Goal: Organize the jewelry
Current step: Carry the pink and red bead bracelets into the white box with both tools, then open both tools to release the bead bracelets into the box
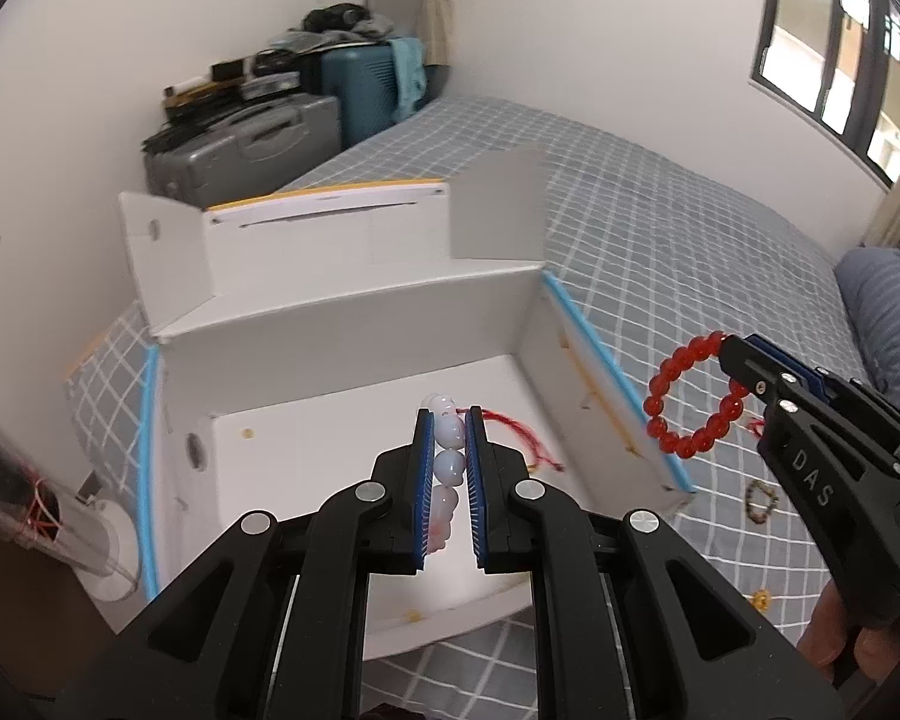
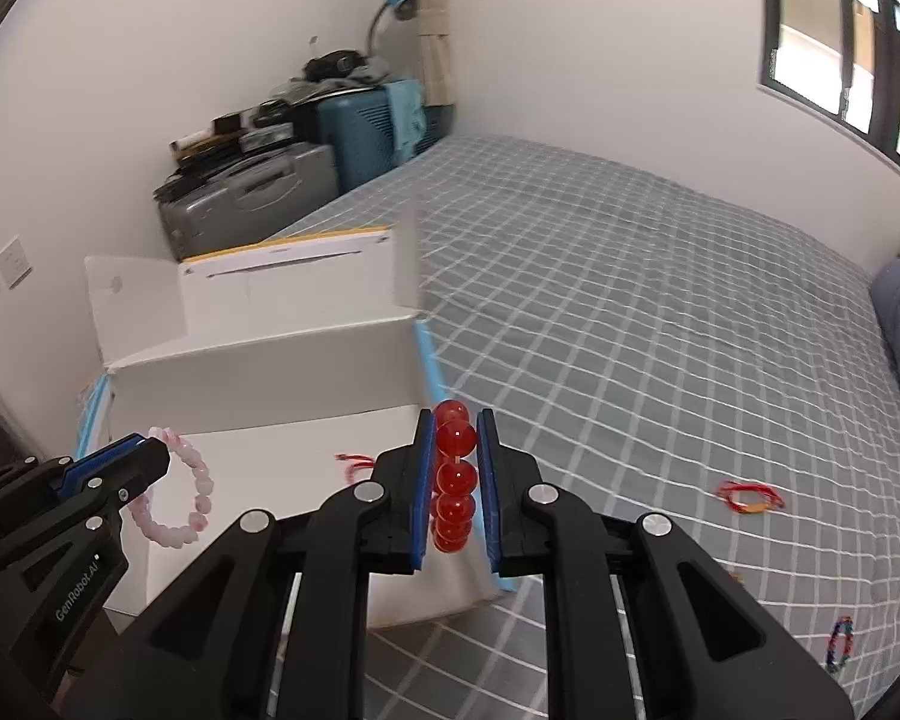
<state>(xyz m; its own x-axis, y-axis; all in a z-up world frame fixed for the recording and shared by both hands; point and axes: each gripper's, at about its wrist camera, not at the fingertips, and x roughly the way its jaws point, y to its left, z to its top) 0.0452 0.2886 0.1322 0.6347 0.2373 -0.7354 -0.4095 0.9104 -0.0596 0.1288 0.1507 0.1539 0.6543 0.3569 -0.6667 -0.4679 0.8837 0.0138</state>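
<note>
I had each hand-held gripper pinching 1 bracelet over the white box point(image 1: 354, 360): left point(image 1: 448, 420) the pale pink bracelet point(image 2: 177, 495), right point(image 2: 455, 420) the red bracelet point(image 1: 684, 399). Light, slippery beads; grip across the strand.

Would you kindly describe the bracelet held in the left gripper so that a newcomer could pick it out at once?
Start at the open white box on the checked bedspread. Over its floor the left gripper is shut on the pale pink bead bracelet, which hangs as a loop. Its milky beads set it apart from the red bead bracelet in the right gripper and the red string in the box.
</note>
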